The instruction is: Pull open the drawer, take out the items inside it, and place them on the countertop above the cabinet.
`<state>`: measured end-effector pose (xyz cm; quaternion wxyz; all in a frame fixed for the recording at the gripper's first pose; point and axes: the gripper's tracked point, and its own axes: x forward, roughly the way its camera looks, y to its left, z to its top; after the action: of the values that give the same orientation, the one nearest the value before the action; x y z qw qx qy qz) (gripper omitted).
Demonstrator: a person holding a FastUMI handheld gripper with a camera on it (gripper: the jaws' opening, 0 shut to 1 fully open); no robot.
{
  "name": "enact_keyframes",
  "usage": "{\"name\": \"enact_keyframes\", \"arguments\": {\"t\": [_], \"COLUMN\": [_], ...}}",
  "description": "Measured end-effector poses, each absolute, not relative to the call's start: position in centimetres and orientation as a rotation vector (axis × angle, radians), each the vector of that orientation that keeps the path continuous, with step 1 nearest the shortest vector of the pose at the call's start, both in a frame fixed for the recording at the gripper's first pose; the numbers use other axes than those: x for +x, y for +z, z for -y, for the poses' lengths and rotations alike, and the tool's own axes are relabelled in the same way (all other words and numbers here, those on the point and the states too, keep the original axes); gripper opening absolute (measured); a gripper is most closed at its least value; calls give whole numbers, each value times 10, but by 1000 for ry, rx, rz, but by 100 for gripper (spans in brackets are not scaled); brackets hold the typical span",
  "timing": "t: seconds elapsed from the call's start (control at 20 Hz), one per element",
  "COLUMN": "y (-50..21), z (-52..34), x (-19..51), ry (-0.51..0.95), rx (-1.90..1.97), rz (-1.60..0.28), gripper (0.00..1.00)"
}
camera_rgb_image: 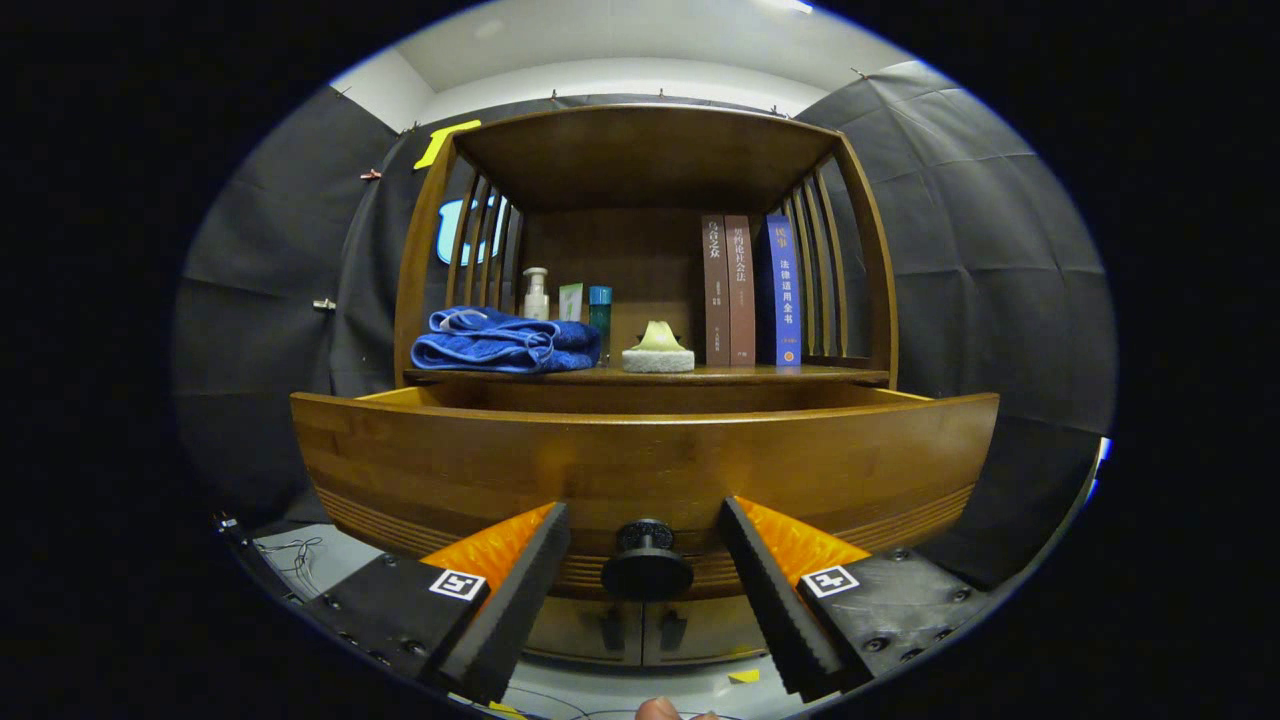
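A wooden drawer (640, 465) stands pulled out from the cabinet, its curved front facing me. What lies inside it is hidden behind that front. A round dark knob (646, 562) sits low on the drawer front, right between my fingers. My gripper (645, 525) is open, its fingers (520, 590) standing apart on either side of the knob without pressing on it. Above the drawer runs the countertop (740, 376), carrying a folded blue towel (505, 342) and a pale sponge (658, 352).
Small bottles (537, 294) stand behind the towel, and three upright books (750, 290) stand to the right of the sponge. Slatted wooden sides and a top board enclose the shelf. Cabinet doors (640, 630) with dark handles sit below the drawer. A fingertip (658, 710) shows beneath the gripper.
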<state>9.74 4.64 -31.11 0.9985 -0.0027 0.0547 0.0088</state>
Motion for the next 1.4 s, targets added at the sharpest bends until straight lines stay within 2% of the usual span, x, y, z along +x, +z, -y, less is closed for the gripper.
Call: {"name": "enact_keyframes", "arguments": {"t": [0.8, 1.4], "y": [-324, -328], "z": [-52, -53], "x": [200, 227], "ry": [0, 3], "rx": [-14, -2], "rz": [-108, -135], "gripper": [99, 100]}}
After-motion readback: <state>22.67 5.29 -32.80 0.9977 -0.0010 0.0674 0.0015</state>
